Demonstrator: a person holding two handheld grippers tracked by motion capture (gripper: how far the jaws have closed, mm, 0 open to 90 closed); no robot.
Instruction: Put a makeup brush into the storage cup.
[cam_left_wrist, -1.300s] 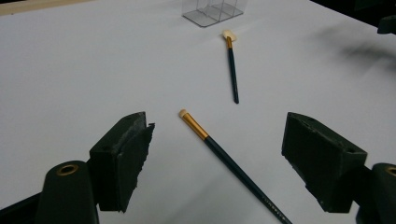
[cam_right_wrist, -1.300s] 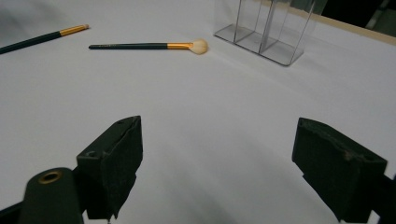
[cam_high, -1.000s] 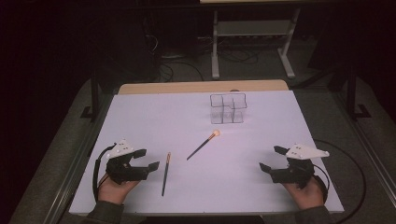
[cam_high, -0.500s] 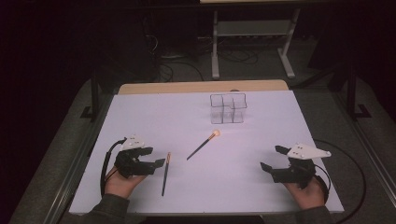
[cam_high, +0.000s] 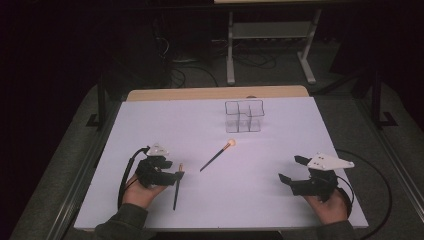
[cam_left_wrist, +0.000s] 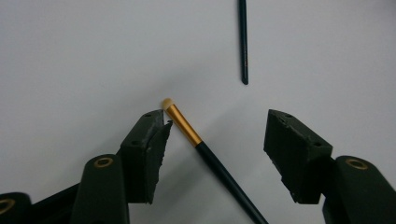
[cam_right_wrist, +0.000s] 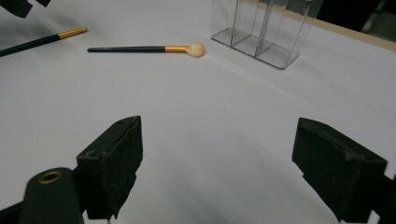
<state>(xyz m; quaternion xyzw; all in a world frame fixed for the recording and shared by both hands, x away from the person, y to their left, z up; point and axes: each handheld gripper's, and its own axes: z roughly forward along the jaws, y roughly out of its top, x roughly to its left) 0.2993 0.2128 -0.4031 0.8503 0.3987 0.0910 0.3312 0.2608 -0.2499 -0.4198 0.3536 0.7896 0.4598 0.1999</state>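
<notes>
Item one: the left claw (cam_high: 176, 174), which we record low over the near left part of the white surface (cam_high: 280, 150). In its own view the left claw (cam_left_wrist: 215, 140) has its jaws apart, and they have just been closing. A thin brush (cam_left_wrist: 210, 156) lies between them. The left jaw stands just beside the brush's gold ferrule; we cannot tell whether it touches. The right jaw stands clear of the brush, so nothing is gripped.

Item two: the thin brush (cam_high: 176, 187), dark-handled, with a small pale tip. It lies flat on the surface, its tip end at the left claw and its handle running toward the near edge.

Item three: a second brush (cam_high: 216, 157), also dark-handled, with a gold ferrule and a rounded pale head. It lies flat near the middle of the surface, head pointing toward the far side, well apart from both claws. From the left claw's camera we see only its handle end (cam_left_wrist: 242, 42), beyond the thin brush.

Item four: a clear holder (cam_high: 244, 115) with upright compartments. It stands on the far half of the surface, beyond the second brush's head and apart from it.

Item five: the right claw (cam_high: 289, 169), held over the near right part of the surface. Its own view shows the right claw (cam_right_wrist: 217, 163) with jaws wide apart and bare surface between them.
</notes>
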